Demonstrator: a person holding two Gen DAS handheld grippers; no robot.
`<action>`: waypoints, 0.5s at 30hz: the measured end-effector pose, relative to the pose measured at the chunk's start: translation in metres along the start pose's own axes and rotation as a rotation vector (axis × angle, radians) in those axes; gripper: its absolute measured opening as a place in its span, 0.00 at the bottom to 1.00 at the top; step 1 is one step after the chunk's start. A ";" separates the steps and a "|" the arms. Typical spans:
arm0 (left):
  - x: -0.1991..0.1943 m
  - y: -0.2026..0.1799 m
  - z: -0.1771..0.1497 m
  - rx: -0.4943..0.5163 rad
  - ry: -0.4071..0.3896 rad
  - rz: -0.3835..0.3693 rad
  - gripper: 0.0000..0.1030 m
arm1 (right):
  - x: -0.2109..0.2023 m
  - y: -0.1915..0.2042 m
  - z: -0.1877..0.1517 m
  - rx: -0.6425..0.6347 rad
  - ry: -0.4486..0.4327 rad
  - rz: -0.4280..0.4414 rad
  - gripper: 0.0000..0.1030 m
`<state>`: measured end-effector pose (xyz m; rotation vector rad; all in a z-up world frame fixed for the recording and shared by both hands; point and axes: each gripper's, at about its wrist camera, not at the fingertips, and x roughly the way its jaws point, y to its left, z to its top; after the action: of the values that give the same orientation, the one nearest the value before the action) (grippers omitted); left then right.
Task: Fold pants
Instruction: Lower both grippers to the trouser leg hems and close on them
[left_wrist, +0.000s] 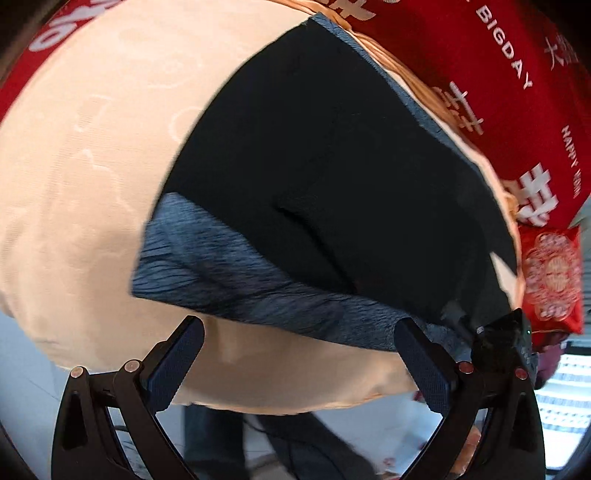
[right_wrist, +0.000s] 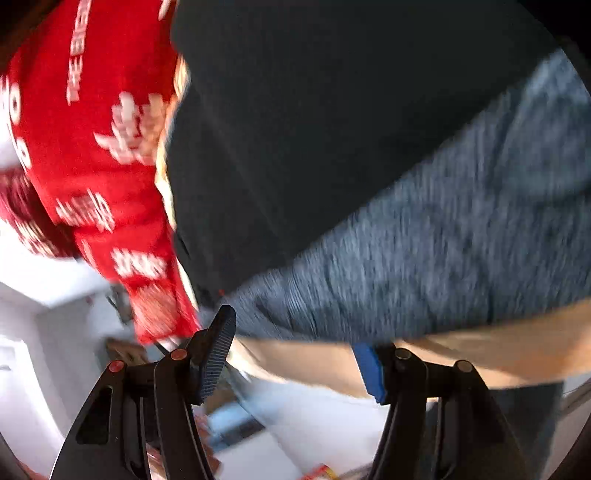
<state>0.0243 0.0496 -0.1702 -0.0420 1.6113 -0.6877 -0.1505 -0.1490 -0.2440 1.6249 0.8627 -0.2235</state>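
Observation:
Dark pants (left_wrist: 332, 177) with a grey-blue ribbed waistband (left_wrist: 236, 280) lie folded on a peach cushion (left_wrist: 81, 184). My left gripper (left_wrist: 299, 339) is open and empty, its fingers just short of the waistband's near edge. The other gripper's black tip (left_wrist: 506, 339) touches the pants' right corner. In the right wrist view the pants (right_wrist: 314, 140) and waistband (right_wrist: 443, 236) fill the frame, blurred. My right gripper (right_wrist: 299, 339) is open at the waistband edge, over the cushion (right_wrist: 498, 350), holding nothing.
A red cloth with white lettering (left_wrist: 498, 74) lies behind and right of the cushion, also in the right wrist view (right_wrist: 92, 147). A red patterned packet (left_wrist: 550, 277) sits at the right. The pale floor (right_wrist: 314, 424) lies below the cushion edge.

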 end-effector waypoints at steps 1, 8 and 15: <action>0.001 -0.004 0.002 -0.005 0.002 -0.015 1.00 | -0.003 0.006 0.005 0.010 -0.018 0.036 0.59; 0.017 -0.013 0.029 -0.180 -0.048 -0.114 0.87 | -0.028 0.072 0.013 -0.143 -0.024 0.175 0.58; 0.027 -0.024 0.033 -0.104 -0.038 -0.040 0.70 | -0.036 0.039 0.015 -0.113 -0.017 0.047 0.59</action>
<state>0.0409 0.0052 -0.1834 -0.1635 1.6121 -0.6297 -0.1461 -0.1776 -0.1972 1.5341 0.8090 -0.1525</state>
